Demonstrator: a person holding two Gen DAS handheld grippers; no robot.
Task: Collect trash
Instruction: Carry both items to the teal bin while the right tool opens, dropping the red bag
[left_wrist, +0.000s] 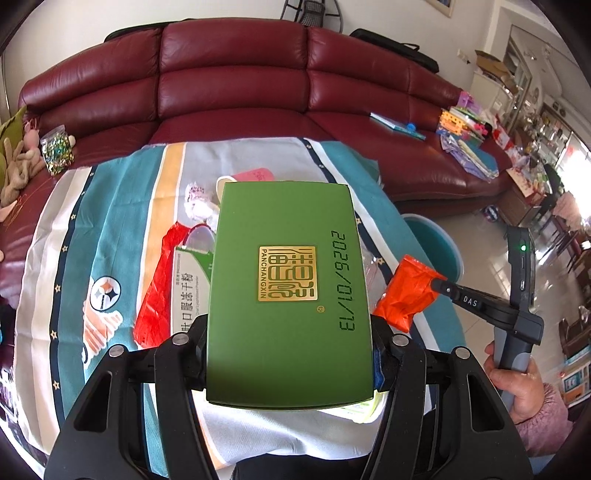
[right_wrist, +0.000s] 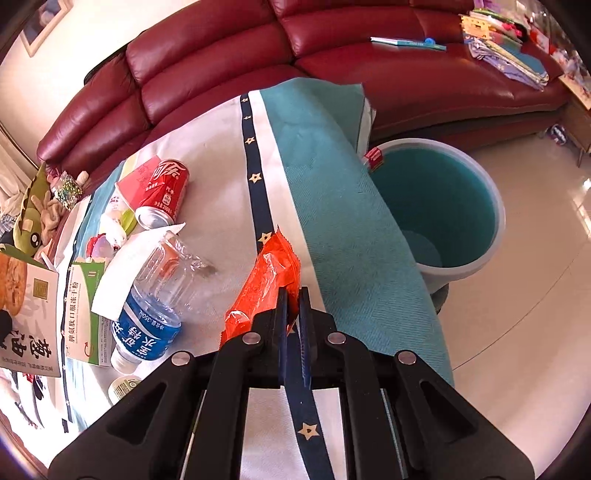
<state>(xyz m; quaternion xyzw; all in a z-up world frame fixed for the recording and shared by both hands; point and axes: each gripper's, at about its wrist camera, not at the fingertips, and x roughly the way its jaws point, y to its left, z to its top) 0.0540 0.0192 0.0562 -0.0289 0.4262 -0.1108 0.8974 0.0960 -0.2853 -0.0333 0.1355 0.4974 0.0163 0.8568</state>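
Left gripper (left_wrist: 290, 343) clamps green box (left_wrist: 288, 288) (right gripper (right_wrist: 293, 306) pinches orange wrapper (right_wrist: 264, 284))

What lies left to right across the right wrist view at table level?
Green-white box → water bottle → orange wrapper in the right gripper → teal bin.

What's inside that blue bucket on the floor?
The blue bucket looks empty: only its teal inner wall and floor show. The tablecloth hides its near left side, so something there could go unseen.
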